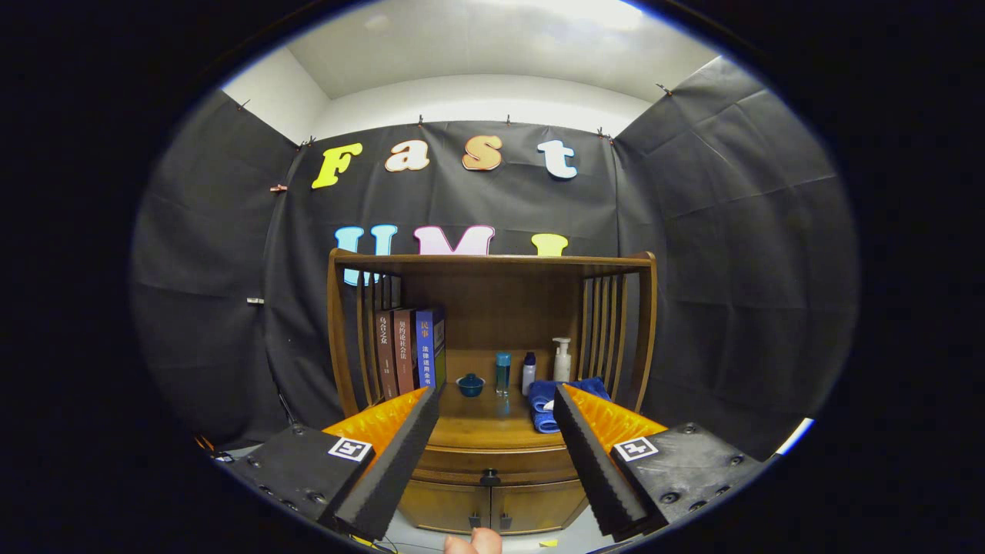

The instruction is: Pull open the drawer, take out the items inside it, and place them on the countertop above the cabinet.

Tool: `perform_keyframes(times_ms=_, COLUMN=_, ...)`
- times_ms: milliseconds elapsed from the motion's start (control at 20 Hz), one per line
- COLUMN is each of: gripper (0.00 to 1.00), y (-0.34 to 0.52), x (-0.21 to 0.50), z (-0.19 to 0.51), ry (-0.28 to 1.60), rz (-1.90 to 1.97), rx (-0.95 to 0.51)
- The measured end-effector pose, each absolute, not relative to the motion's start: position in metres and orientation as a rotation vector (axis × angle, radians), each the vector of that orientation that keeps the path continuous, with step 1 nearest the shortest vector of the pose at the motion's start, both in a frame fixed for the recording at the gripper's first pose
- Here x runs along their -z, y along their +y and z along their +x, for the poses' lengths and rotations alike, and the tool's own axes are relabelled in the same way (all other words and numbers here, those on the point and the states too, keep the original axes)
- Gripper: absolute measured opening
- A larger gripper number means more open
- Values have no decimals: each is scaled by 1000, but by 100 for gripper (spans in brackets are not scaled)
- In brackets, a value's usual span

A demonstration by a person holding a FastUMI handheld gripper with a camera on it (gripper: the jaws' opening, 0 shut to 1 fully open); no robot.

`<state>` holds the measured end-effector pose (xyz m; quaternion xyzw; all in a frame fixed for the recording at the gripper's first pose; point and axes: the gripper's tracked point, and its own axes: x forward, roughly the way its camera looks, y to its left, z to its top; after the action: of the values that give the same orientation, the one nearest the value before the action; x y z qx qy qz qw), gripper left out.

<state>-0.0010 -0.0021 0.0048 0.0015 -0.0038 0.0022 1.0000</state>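
Fingers (pixel 400 454) spread wide, empty — drawer (pixel 490 462) ahead shut, its contents hidden — bottles (pixel 502 373) on countertop (pixel 485 427).

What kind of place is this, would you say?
Probably a staged recording booth, not a real home: black cloth walls surround a wooden cabinet holding books and toiletry bottles. The claw hangs open before its shut drawer.

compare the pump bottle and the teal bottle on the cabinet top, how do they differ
The pump bottle is white, with a pump head, and stands behind the blue towel. The teal bottle is slimmer, capped, and stands in the open beside the blue bowl. Both are upright, beyond the open gripper.
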Motion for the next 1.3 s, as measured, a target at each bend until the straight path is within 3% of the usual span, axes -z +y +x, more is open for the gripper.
perform_keyframes(times_ms=600, gripper=98, y=1, x=9, z=7, ry=-62, rz=-16, rx=-7)
perform_keyframes(times_ms=1300, gripper=99, y=13, x=191, z=71, ry=-9, rz=-30, rx=-7)
